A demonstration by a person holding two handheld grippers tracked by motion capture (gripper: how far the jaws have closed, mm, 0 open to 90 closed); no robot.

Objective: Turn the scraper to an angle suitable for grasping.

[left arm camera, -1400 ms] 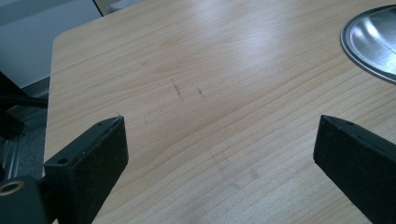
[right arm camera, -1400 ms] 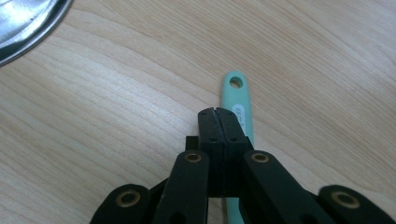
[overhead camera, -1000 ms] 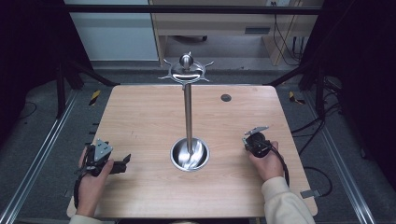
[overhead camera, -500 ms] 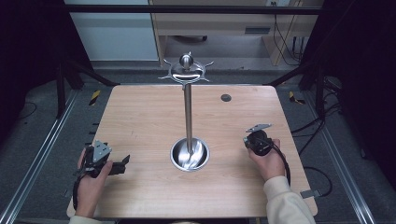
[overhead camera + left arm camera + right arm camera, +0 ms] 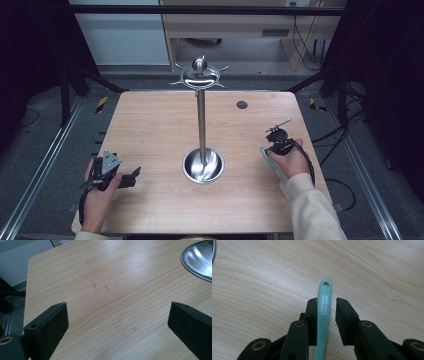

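Holding: the right hand-held gripper [image 5: 325, 308] has a mint-green handle [image 5: 323, 315] between its jaws; the handle lies against the left jaw, and a gap shows between it and the right jaw, so the pads are not clamped on it. The jaws have just been opening.
Handle: slim, with a round hole at its far tip and a white oval label along it; it points away from the camera, over the bare worktop [image 5: 374, 270]. In the high view a pale green strip [image 5: 272, 162] runs out beneath the right hand, at the right side of the worktop.
Right hand: [image 5: 290, 160] rests near the right edge, its hand-held gripper [image 5: 276, 137] pointing toward the far side.
Left hand-held gripper: [image 5: 117, 315] jaws stand wide apart with nothing between them, only wood grain below; in the high view it [image 5: 131, 176] sits at the near left, pointing right toward the stand.
Left hand: [image 5: 100, 192] lies on the near left corner of the worktop.
Stand: a steel pole [image 5: 201, 125] rises from a round dished base [image 5: 203, 166] at mid-worktop, topped by a ball and curved hooks [image 5: 199, 75].
Base edge: its rim [image 5: 197, 260] shows at the upper right of the left gripper view.
Far right: a small dark disc [image 5: 242, 105] is on the worktop, well apart from both hands.
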